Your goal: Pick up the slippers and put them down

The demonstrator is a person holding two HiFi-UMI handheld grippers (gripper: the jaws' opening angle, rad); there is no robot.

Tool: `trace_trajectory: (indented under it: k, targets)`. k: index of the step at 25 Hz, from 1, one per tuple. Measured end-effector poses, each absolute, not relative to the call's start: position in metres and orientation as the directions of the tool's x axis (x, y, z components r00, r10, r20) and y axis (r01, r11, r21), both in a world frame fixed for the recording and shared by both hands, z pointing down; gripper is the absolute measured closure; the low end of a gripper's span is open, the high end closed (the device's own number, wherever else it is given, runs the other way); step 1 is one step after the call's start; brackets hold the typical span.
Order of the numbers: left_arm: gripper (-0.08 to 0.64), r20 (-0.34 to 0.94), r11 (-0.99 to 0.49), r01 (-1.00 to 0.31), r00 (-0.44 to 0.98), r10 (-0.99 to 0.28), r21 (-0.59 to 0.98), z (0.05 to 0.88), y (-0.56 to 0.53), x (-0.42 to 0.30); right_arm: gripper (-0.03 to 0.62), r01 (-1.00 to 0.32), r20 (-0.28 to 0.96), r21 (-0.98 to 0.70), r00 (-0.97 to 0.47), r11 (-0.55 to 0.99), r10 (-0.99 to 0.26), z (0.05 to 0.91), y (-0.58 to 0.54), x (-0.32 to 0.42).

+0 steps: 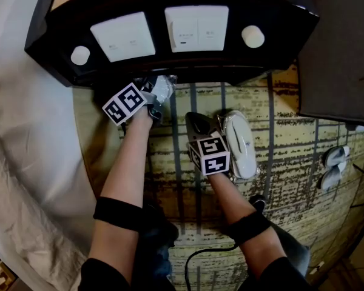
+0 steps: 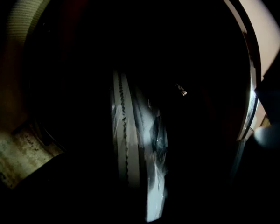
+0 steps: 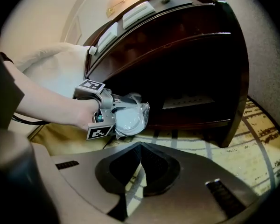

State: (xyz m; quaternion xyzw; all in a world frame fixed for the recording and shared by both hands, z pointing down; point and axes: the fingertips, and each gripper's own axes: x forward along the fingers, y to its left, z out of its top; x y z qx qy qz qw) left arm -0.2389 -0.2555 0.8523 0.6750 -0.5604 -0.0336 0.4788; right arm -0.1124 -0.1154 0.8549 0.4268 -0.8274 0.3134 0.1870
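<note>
In the head view, the left gripper (image 1: 153,99) is at the foot of the dark wooden nightstand (image 1: 170,65) and clamps a plastic-wrapped pair of white slippers (image 1: 162,88). A second wrapped white pack (image 1: 239,144) lies near-to-far just right of the right gripper (image 1: 195,121). The left gripper view shows the soles edge-on between narrowly parted jaws; the pair looks light and soft under slippery film, so it is probably best pinched across the soles. In the right gripper view, the jaws are together and empty.

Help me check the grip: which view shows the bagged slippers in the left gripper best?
The right gripper view: the bagged slippers show whole and lit, held by the left gripper. The left gripper view gives only their dim edges up close; the head view, just a corner.
</note>
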Motion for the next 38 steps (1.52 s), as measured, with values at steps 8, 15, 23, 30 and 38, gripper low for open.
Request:
trace_trajectory:
  k: [8, 15, 23, 30, 38]
  targets:
    - [0.194, 0.544, 0.192, -0.816, 0.169, -0.822, 0.544, 0.857, -0.257, -0.267, 0.591, -0.820, 0.568, -0.371, -0.572, 0.436, -0.592, 0.854, -0.121, -0.112]
    - [0.037, 0.542, 0.208, -0.865, 0.085, -0.836, 0.457, 0.846, -0.256, -0.284, 0.591, -0.819, 0.566, -0.370, -0.574, 0.439, -0.593, 0.853, -0.121, -0.112]
    - [0.037, 0.620, 0.202, -0.923, 0.049, -0.783, 0.328, 0.813, -0.210, -0.291, 0.591, -0.821, 0.579, -0.388, -0.571, 0.419, -0.582, 0.808, -0.103, -0.105]
    - [0.356, 0.693, 0.107, -0.979, 0.044, -0.720, 0.173, 0.696, -0.126, -0.289, 0.591, -0.838, 0.630, -0.366, -0.543, 0.405, -0.555, 0.689, -0.067, -0.077]
    - [0.552, 0.705, -0.083, -0.980, 0.189, -0.684, 0.182, 0.513, -0.037, -0.241, 0.591, -0.849, 0.648, -0.338, -0.523, 0.406, -0.554, 0.501, -0.036, -0.048]
